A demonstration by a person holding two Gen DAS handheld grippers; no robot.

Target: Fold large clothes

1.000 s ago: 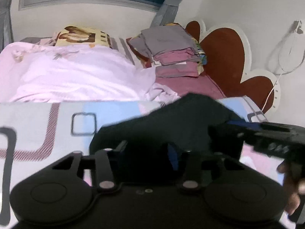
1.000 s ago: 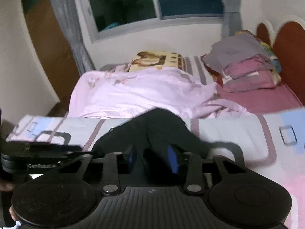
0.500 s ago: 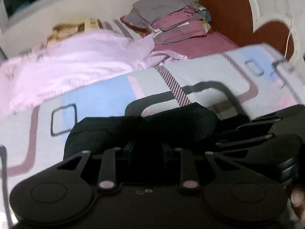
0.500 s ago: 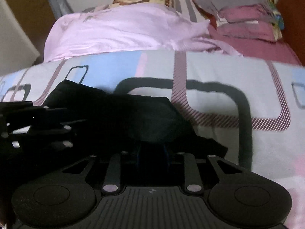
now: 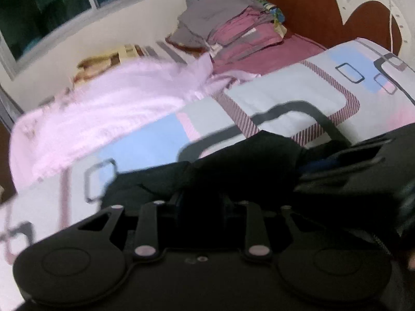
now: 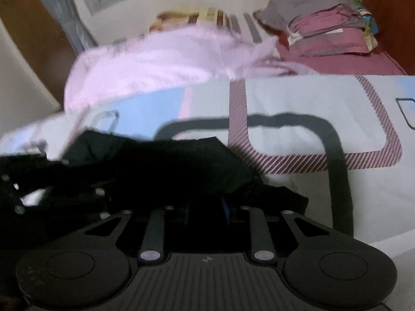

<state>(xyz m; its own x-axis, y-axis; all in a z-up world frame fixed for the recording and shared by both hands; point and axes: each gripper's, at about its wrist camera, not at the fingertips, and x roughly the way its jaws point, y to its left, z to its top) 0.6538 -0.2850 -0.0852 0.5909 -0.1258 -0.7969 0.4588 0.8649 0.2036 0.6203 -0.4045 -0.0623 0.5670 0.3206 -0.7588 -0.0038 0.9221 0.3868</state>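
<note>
A black garment (image 5: pixel 233 165) lies bunched on the patterned bedspread (image 5: pixel 298 98), low in both views; it also shows in the right wrist view (image 6: pixel 166 165). My left gripper (image 5: pixel 201 202) is shut on the black garment's near edge. My right gripper (image 6: pixel 206 207) is shut on the same garment, its blue pads nearly hidden by cloth. The right gripper appears at the right edge of the left wrist view (image 5: pixel 363 171), the left gripper at the left edge of the right wrist view (image 6: pixel 39 181). Both sit close together, low over the bed.
A crumpled pink sheet (image 5: pixel 103 114) lies beyond the garment. A stack of folded grey and maroon clothes (image 5: pixel 233 26) sits at the bed's far right by the brown headboard (image 5: pixel 311 7). A window (image 5: pixel 39 7) and wall lie behind.
Both grippers have come down from holding the black garment raised to near the bedspread. The garment now rests spread lower on the bed, and the views tilt downward.
</note>
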